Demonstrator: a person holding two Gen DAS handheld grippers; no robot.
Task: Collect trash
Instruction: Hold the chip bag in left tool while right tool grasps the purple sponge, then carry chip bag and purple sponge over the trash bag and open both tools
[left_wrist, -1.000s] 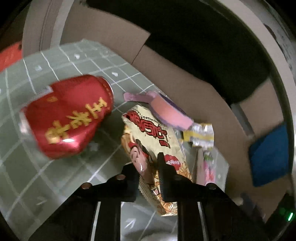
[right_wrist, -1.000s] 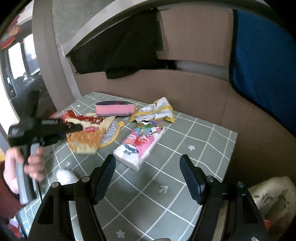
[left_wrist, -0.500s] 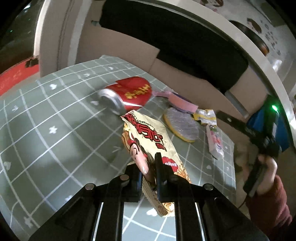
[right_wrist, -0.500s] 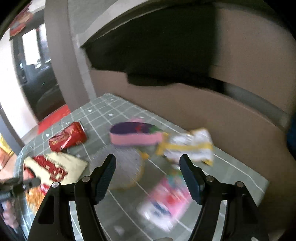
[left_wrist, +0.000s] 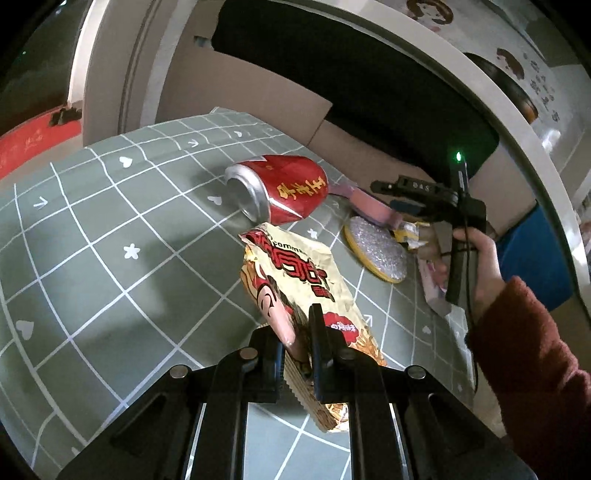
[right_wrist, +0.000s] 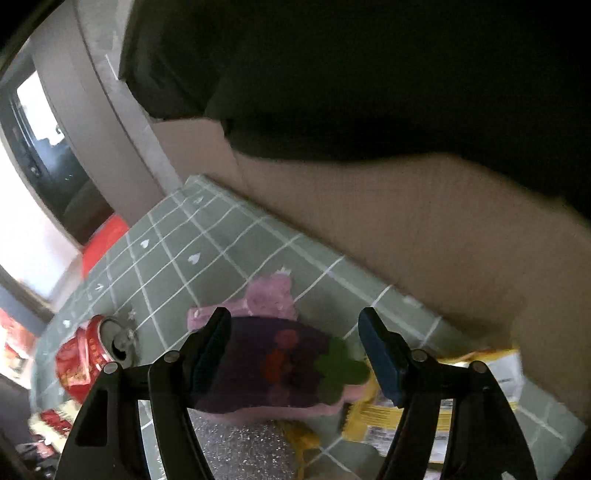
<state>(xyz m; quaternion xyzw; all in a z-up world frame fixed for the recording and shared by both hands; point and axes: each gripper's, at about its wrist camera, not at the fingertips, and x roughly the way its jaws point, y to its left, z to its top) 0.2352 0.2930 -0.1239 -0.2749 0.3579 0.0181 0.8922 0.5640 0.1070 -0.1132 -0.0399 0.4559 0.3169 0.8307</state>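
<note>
My left gripper (left_wrist: 301, 334) is shut on a yellow and red snack bag (left_wrist: 299, 273), held just above the green grid tablecloth (left_wrist: 92, 229). Beyond the bag a red drink can (left_wrist: 284, 188) lies on its side. My right gripper (right_wrist: 295, 343) stands open above a pink and purple packet (right_wrist: 266, 354), which shows between its fingers without being touched. In the left wrist view the right gripper (left_wrist: 384, 186) hovers over that pink packet (left_wrist: 369, 206), held by a hand in a red sleeve (left_wrist: 524, 350). The red can (right_wrist: 85, 358) lies to the left in the right wrist view.
A round silver and yellow pad (left_wrist: 376, 251) lies right of the can, also seen as the pad (right_wrist: 251, 450) at the bottom of the right wrist view. A yellow and white wrapper (right_wrist: 461, 391) lies at the right. A cardboard wall (right_wrist: 406, 229) runs along the table's far edge.
My left gripper has drawn back with the snack bag, leaving the can farther off. My right gripper has swung left and down over the pink packet, staying open.
</note>
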